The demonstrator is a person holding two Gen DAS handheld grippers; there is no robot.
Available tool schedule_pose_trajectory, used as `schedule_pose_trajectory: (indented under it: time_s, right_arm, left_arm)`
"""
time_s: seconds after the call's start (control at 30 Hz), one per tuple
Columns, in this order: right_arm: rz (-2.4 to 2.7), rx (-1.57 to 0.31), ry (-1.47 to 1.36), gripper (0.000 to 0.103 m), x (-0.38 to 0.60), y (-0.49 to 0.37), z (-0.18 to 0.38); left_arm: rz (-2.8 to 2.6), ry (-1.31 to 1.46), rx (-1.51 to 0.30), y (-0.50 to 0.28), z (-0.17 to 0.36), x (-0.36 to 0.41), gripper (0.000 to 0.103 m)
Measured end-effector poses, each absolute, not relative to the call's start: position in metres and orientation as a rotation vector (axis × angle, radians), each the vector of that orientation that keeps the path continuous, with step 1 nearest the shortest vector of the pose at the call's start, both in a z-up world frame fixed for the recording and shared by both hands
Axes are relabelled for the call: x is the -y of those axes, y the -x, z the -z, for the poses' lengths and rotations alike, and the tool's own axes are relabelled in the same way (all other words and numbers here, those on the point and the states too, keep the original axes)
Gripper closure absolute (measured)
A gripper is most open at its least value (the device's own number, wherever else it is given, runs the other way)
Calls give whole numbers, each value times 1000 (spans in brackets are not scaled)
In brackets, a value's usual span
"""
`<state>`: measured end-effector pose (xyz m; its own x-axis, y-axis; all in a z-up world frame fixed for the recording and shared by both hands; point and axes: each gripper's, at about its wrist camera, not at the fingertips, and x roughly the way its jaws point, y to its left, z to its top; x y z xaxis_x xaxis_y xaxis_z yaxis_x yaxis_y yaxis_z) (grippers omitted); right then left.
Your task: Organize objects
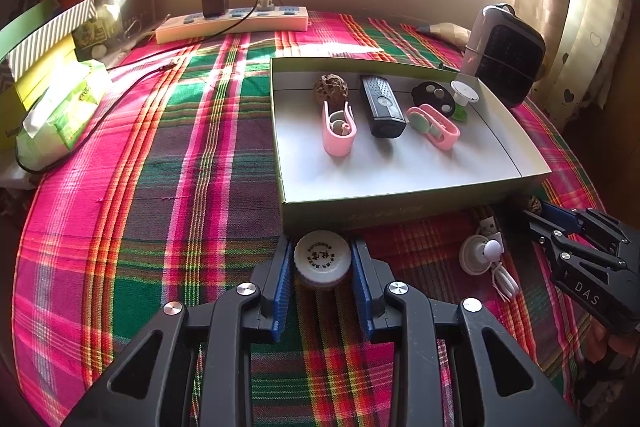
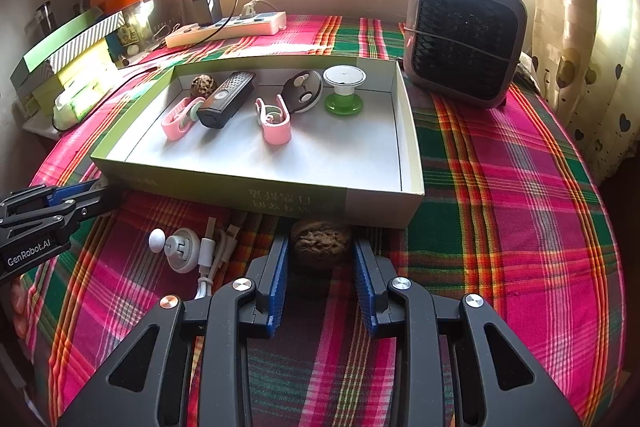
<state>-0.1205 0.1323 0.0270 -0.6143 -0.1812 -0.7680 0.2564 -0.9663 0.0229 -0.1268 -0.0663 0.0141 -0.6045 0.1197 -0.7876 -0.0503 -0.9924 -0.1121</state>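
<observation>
Plaid cloth (image 1: pixel 160 187) in pink and green covers our table, and the shallow green box (image 2: pixel 256 195) is our landmark. Just in front of its near wall, our left gripper (image 1: pixel 322 263) brackets a white bottle cap (image 1: pixel 322 257), jaws apart, pads not clearly touching. Our right gripper (image 2: pixel 322 247) straddles a walnut (image 2: pixel 320 243) against that wall, jaws likewise spread. Inside the box lie a black remote (image 2: pixel 226 99) and two pink clips (image 2: pixel 274 125).
</observation>
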Motion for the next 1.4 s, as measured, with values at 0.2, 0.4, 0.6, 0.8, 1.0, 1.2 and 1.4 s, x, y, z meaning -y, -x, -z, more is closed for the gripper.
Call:
schedule_pose_trajectory:
  time_s: [0.2,0.4,0.6,0.8,1.0,1.2,1.4]
  right_arm:
    - [2626,-120,-1206,71,-134,117,-34]
    - [2634,-111,-1174,71,-135,112,-43]
    - [2639,-104,-1138,71,-135,109,-52]
    - [2646,-108,-1120,71,-135,112,-58]
    - [2658,-107,-1102,71,-136,122,-65]
    - [2658,-109,-1103,71,-136,140,-69]
    - [2660,-115,-1131,71,-136,164,-65]
  left_arm:
    - [-2724,1327,112,123,-20,63,77]
    - [-2720,1292,117,116,-32,61,77]
    - [-2735,1255,94,114,-45,59,77]
    - [-2723,1259,94,121,-47,58,77]
    - [-2727,1246,84,133,-50,56,77]
    - [-2721,1256,76,153,-49,56,77]
    - [-2722,1279,55,170,-43,56,77]
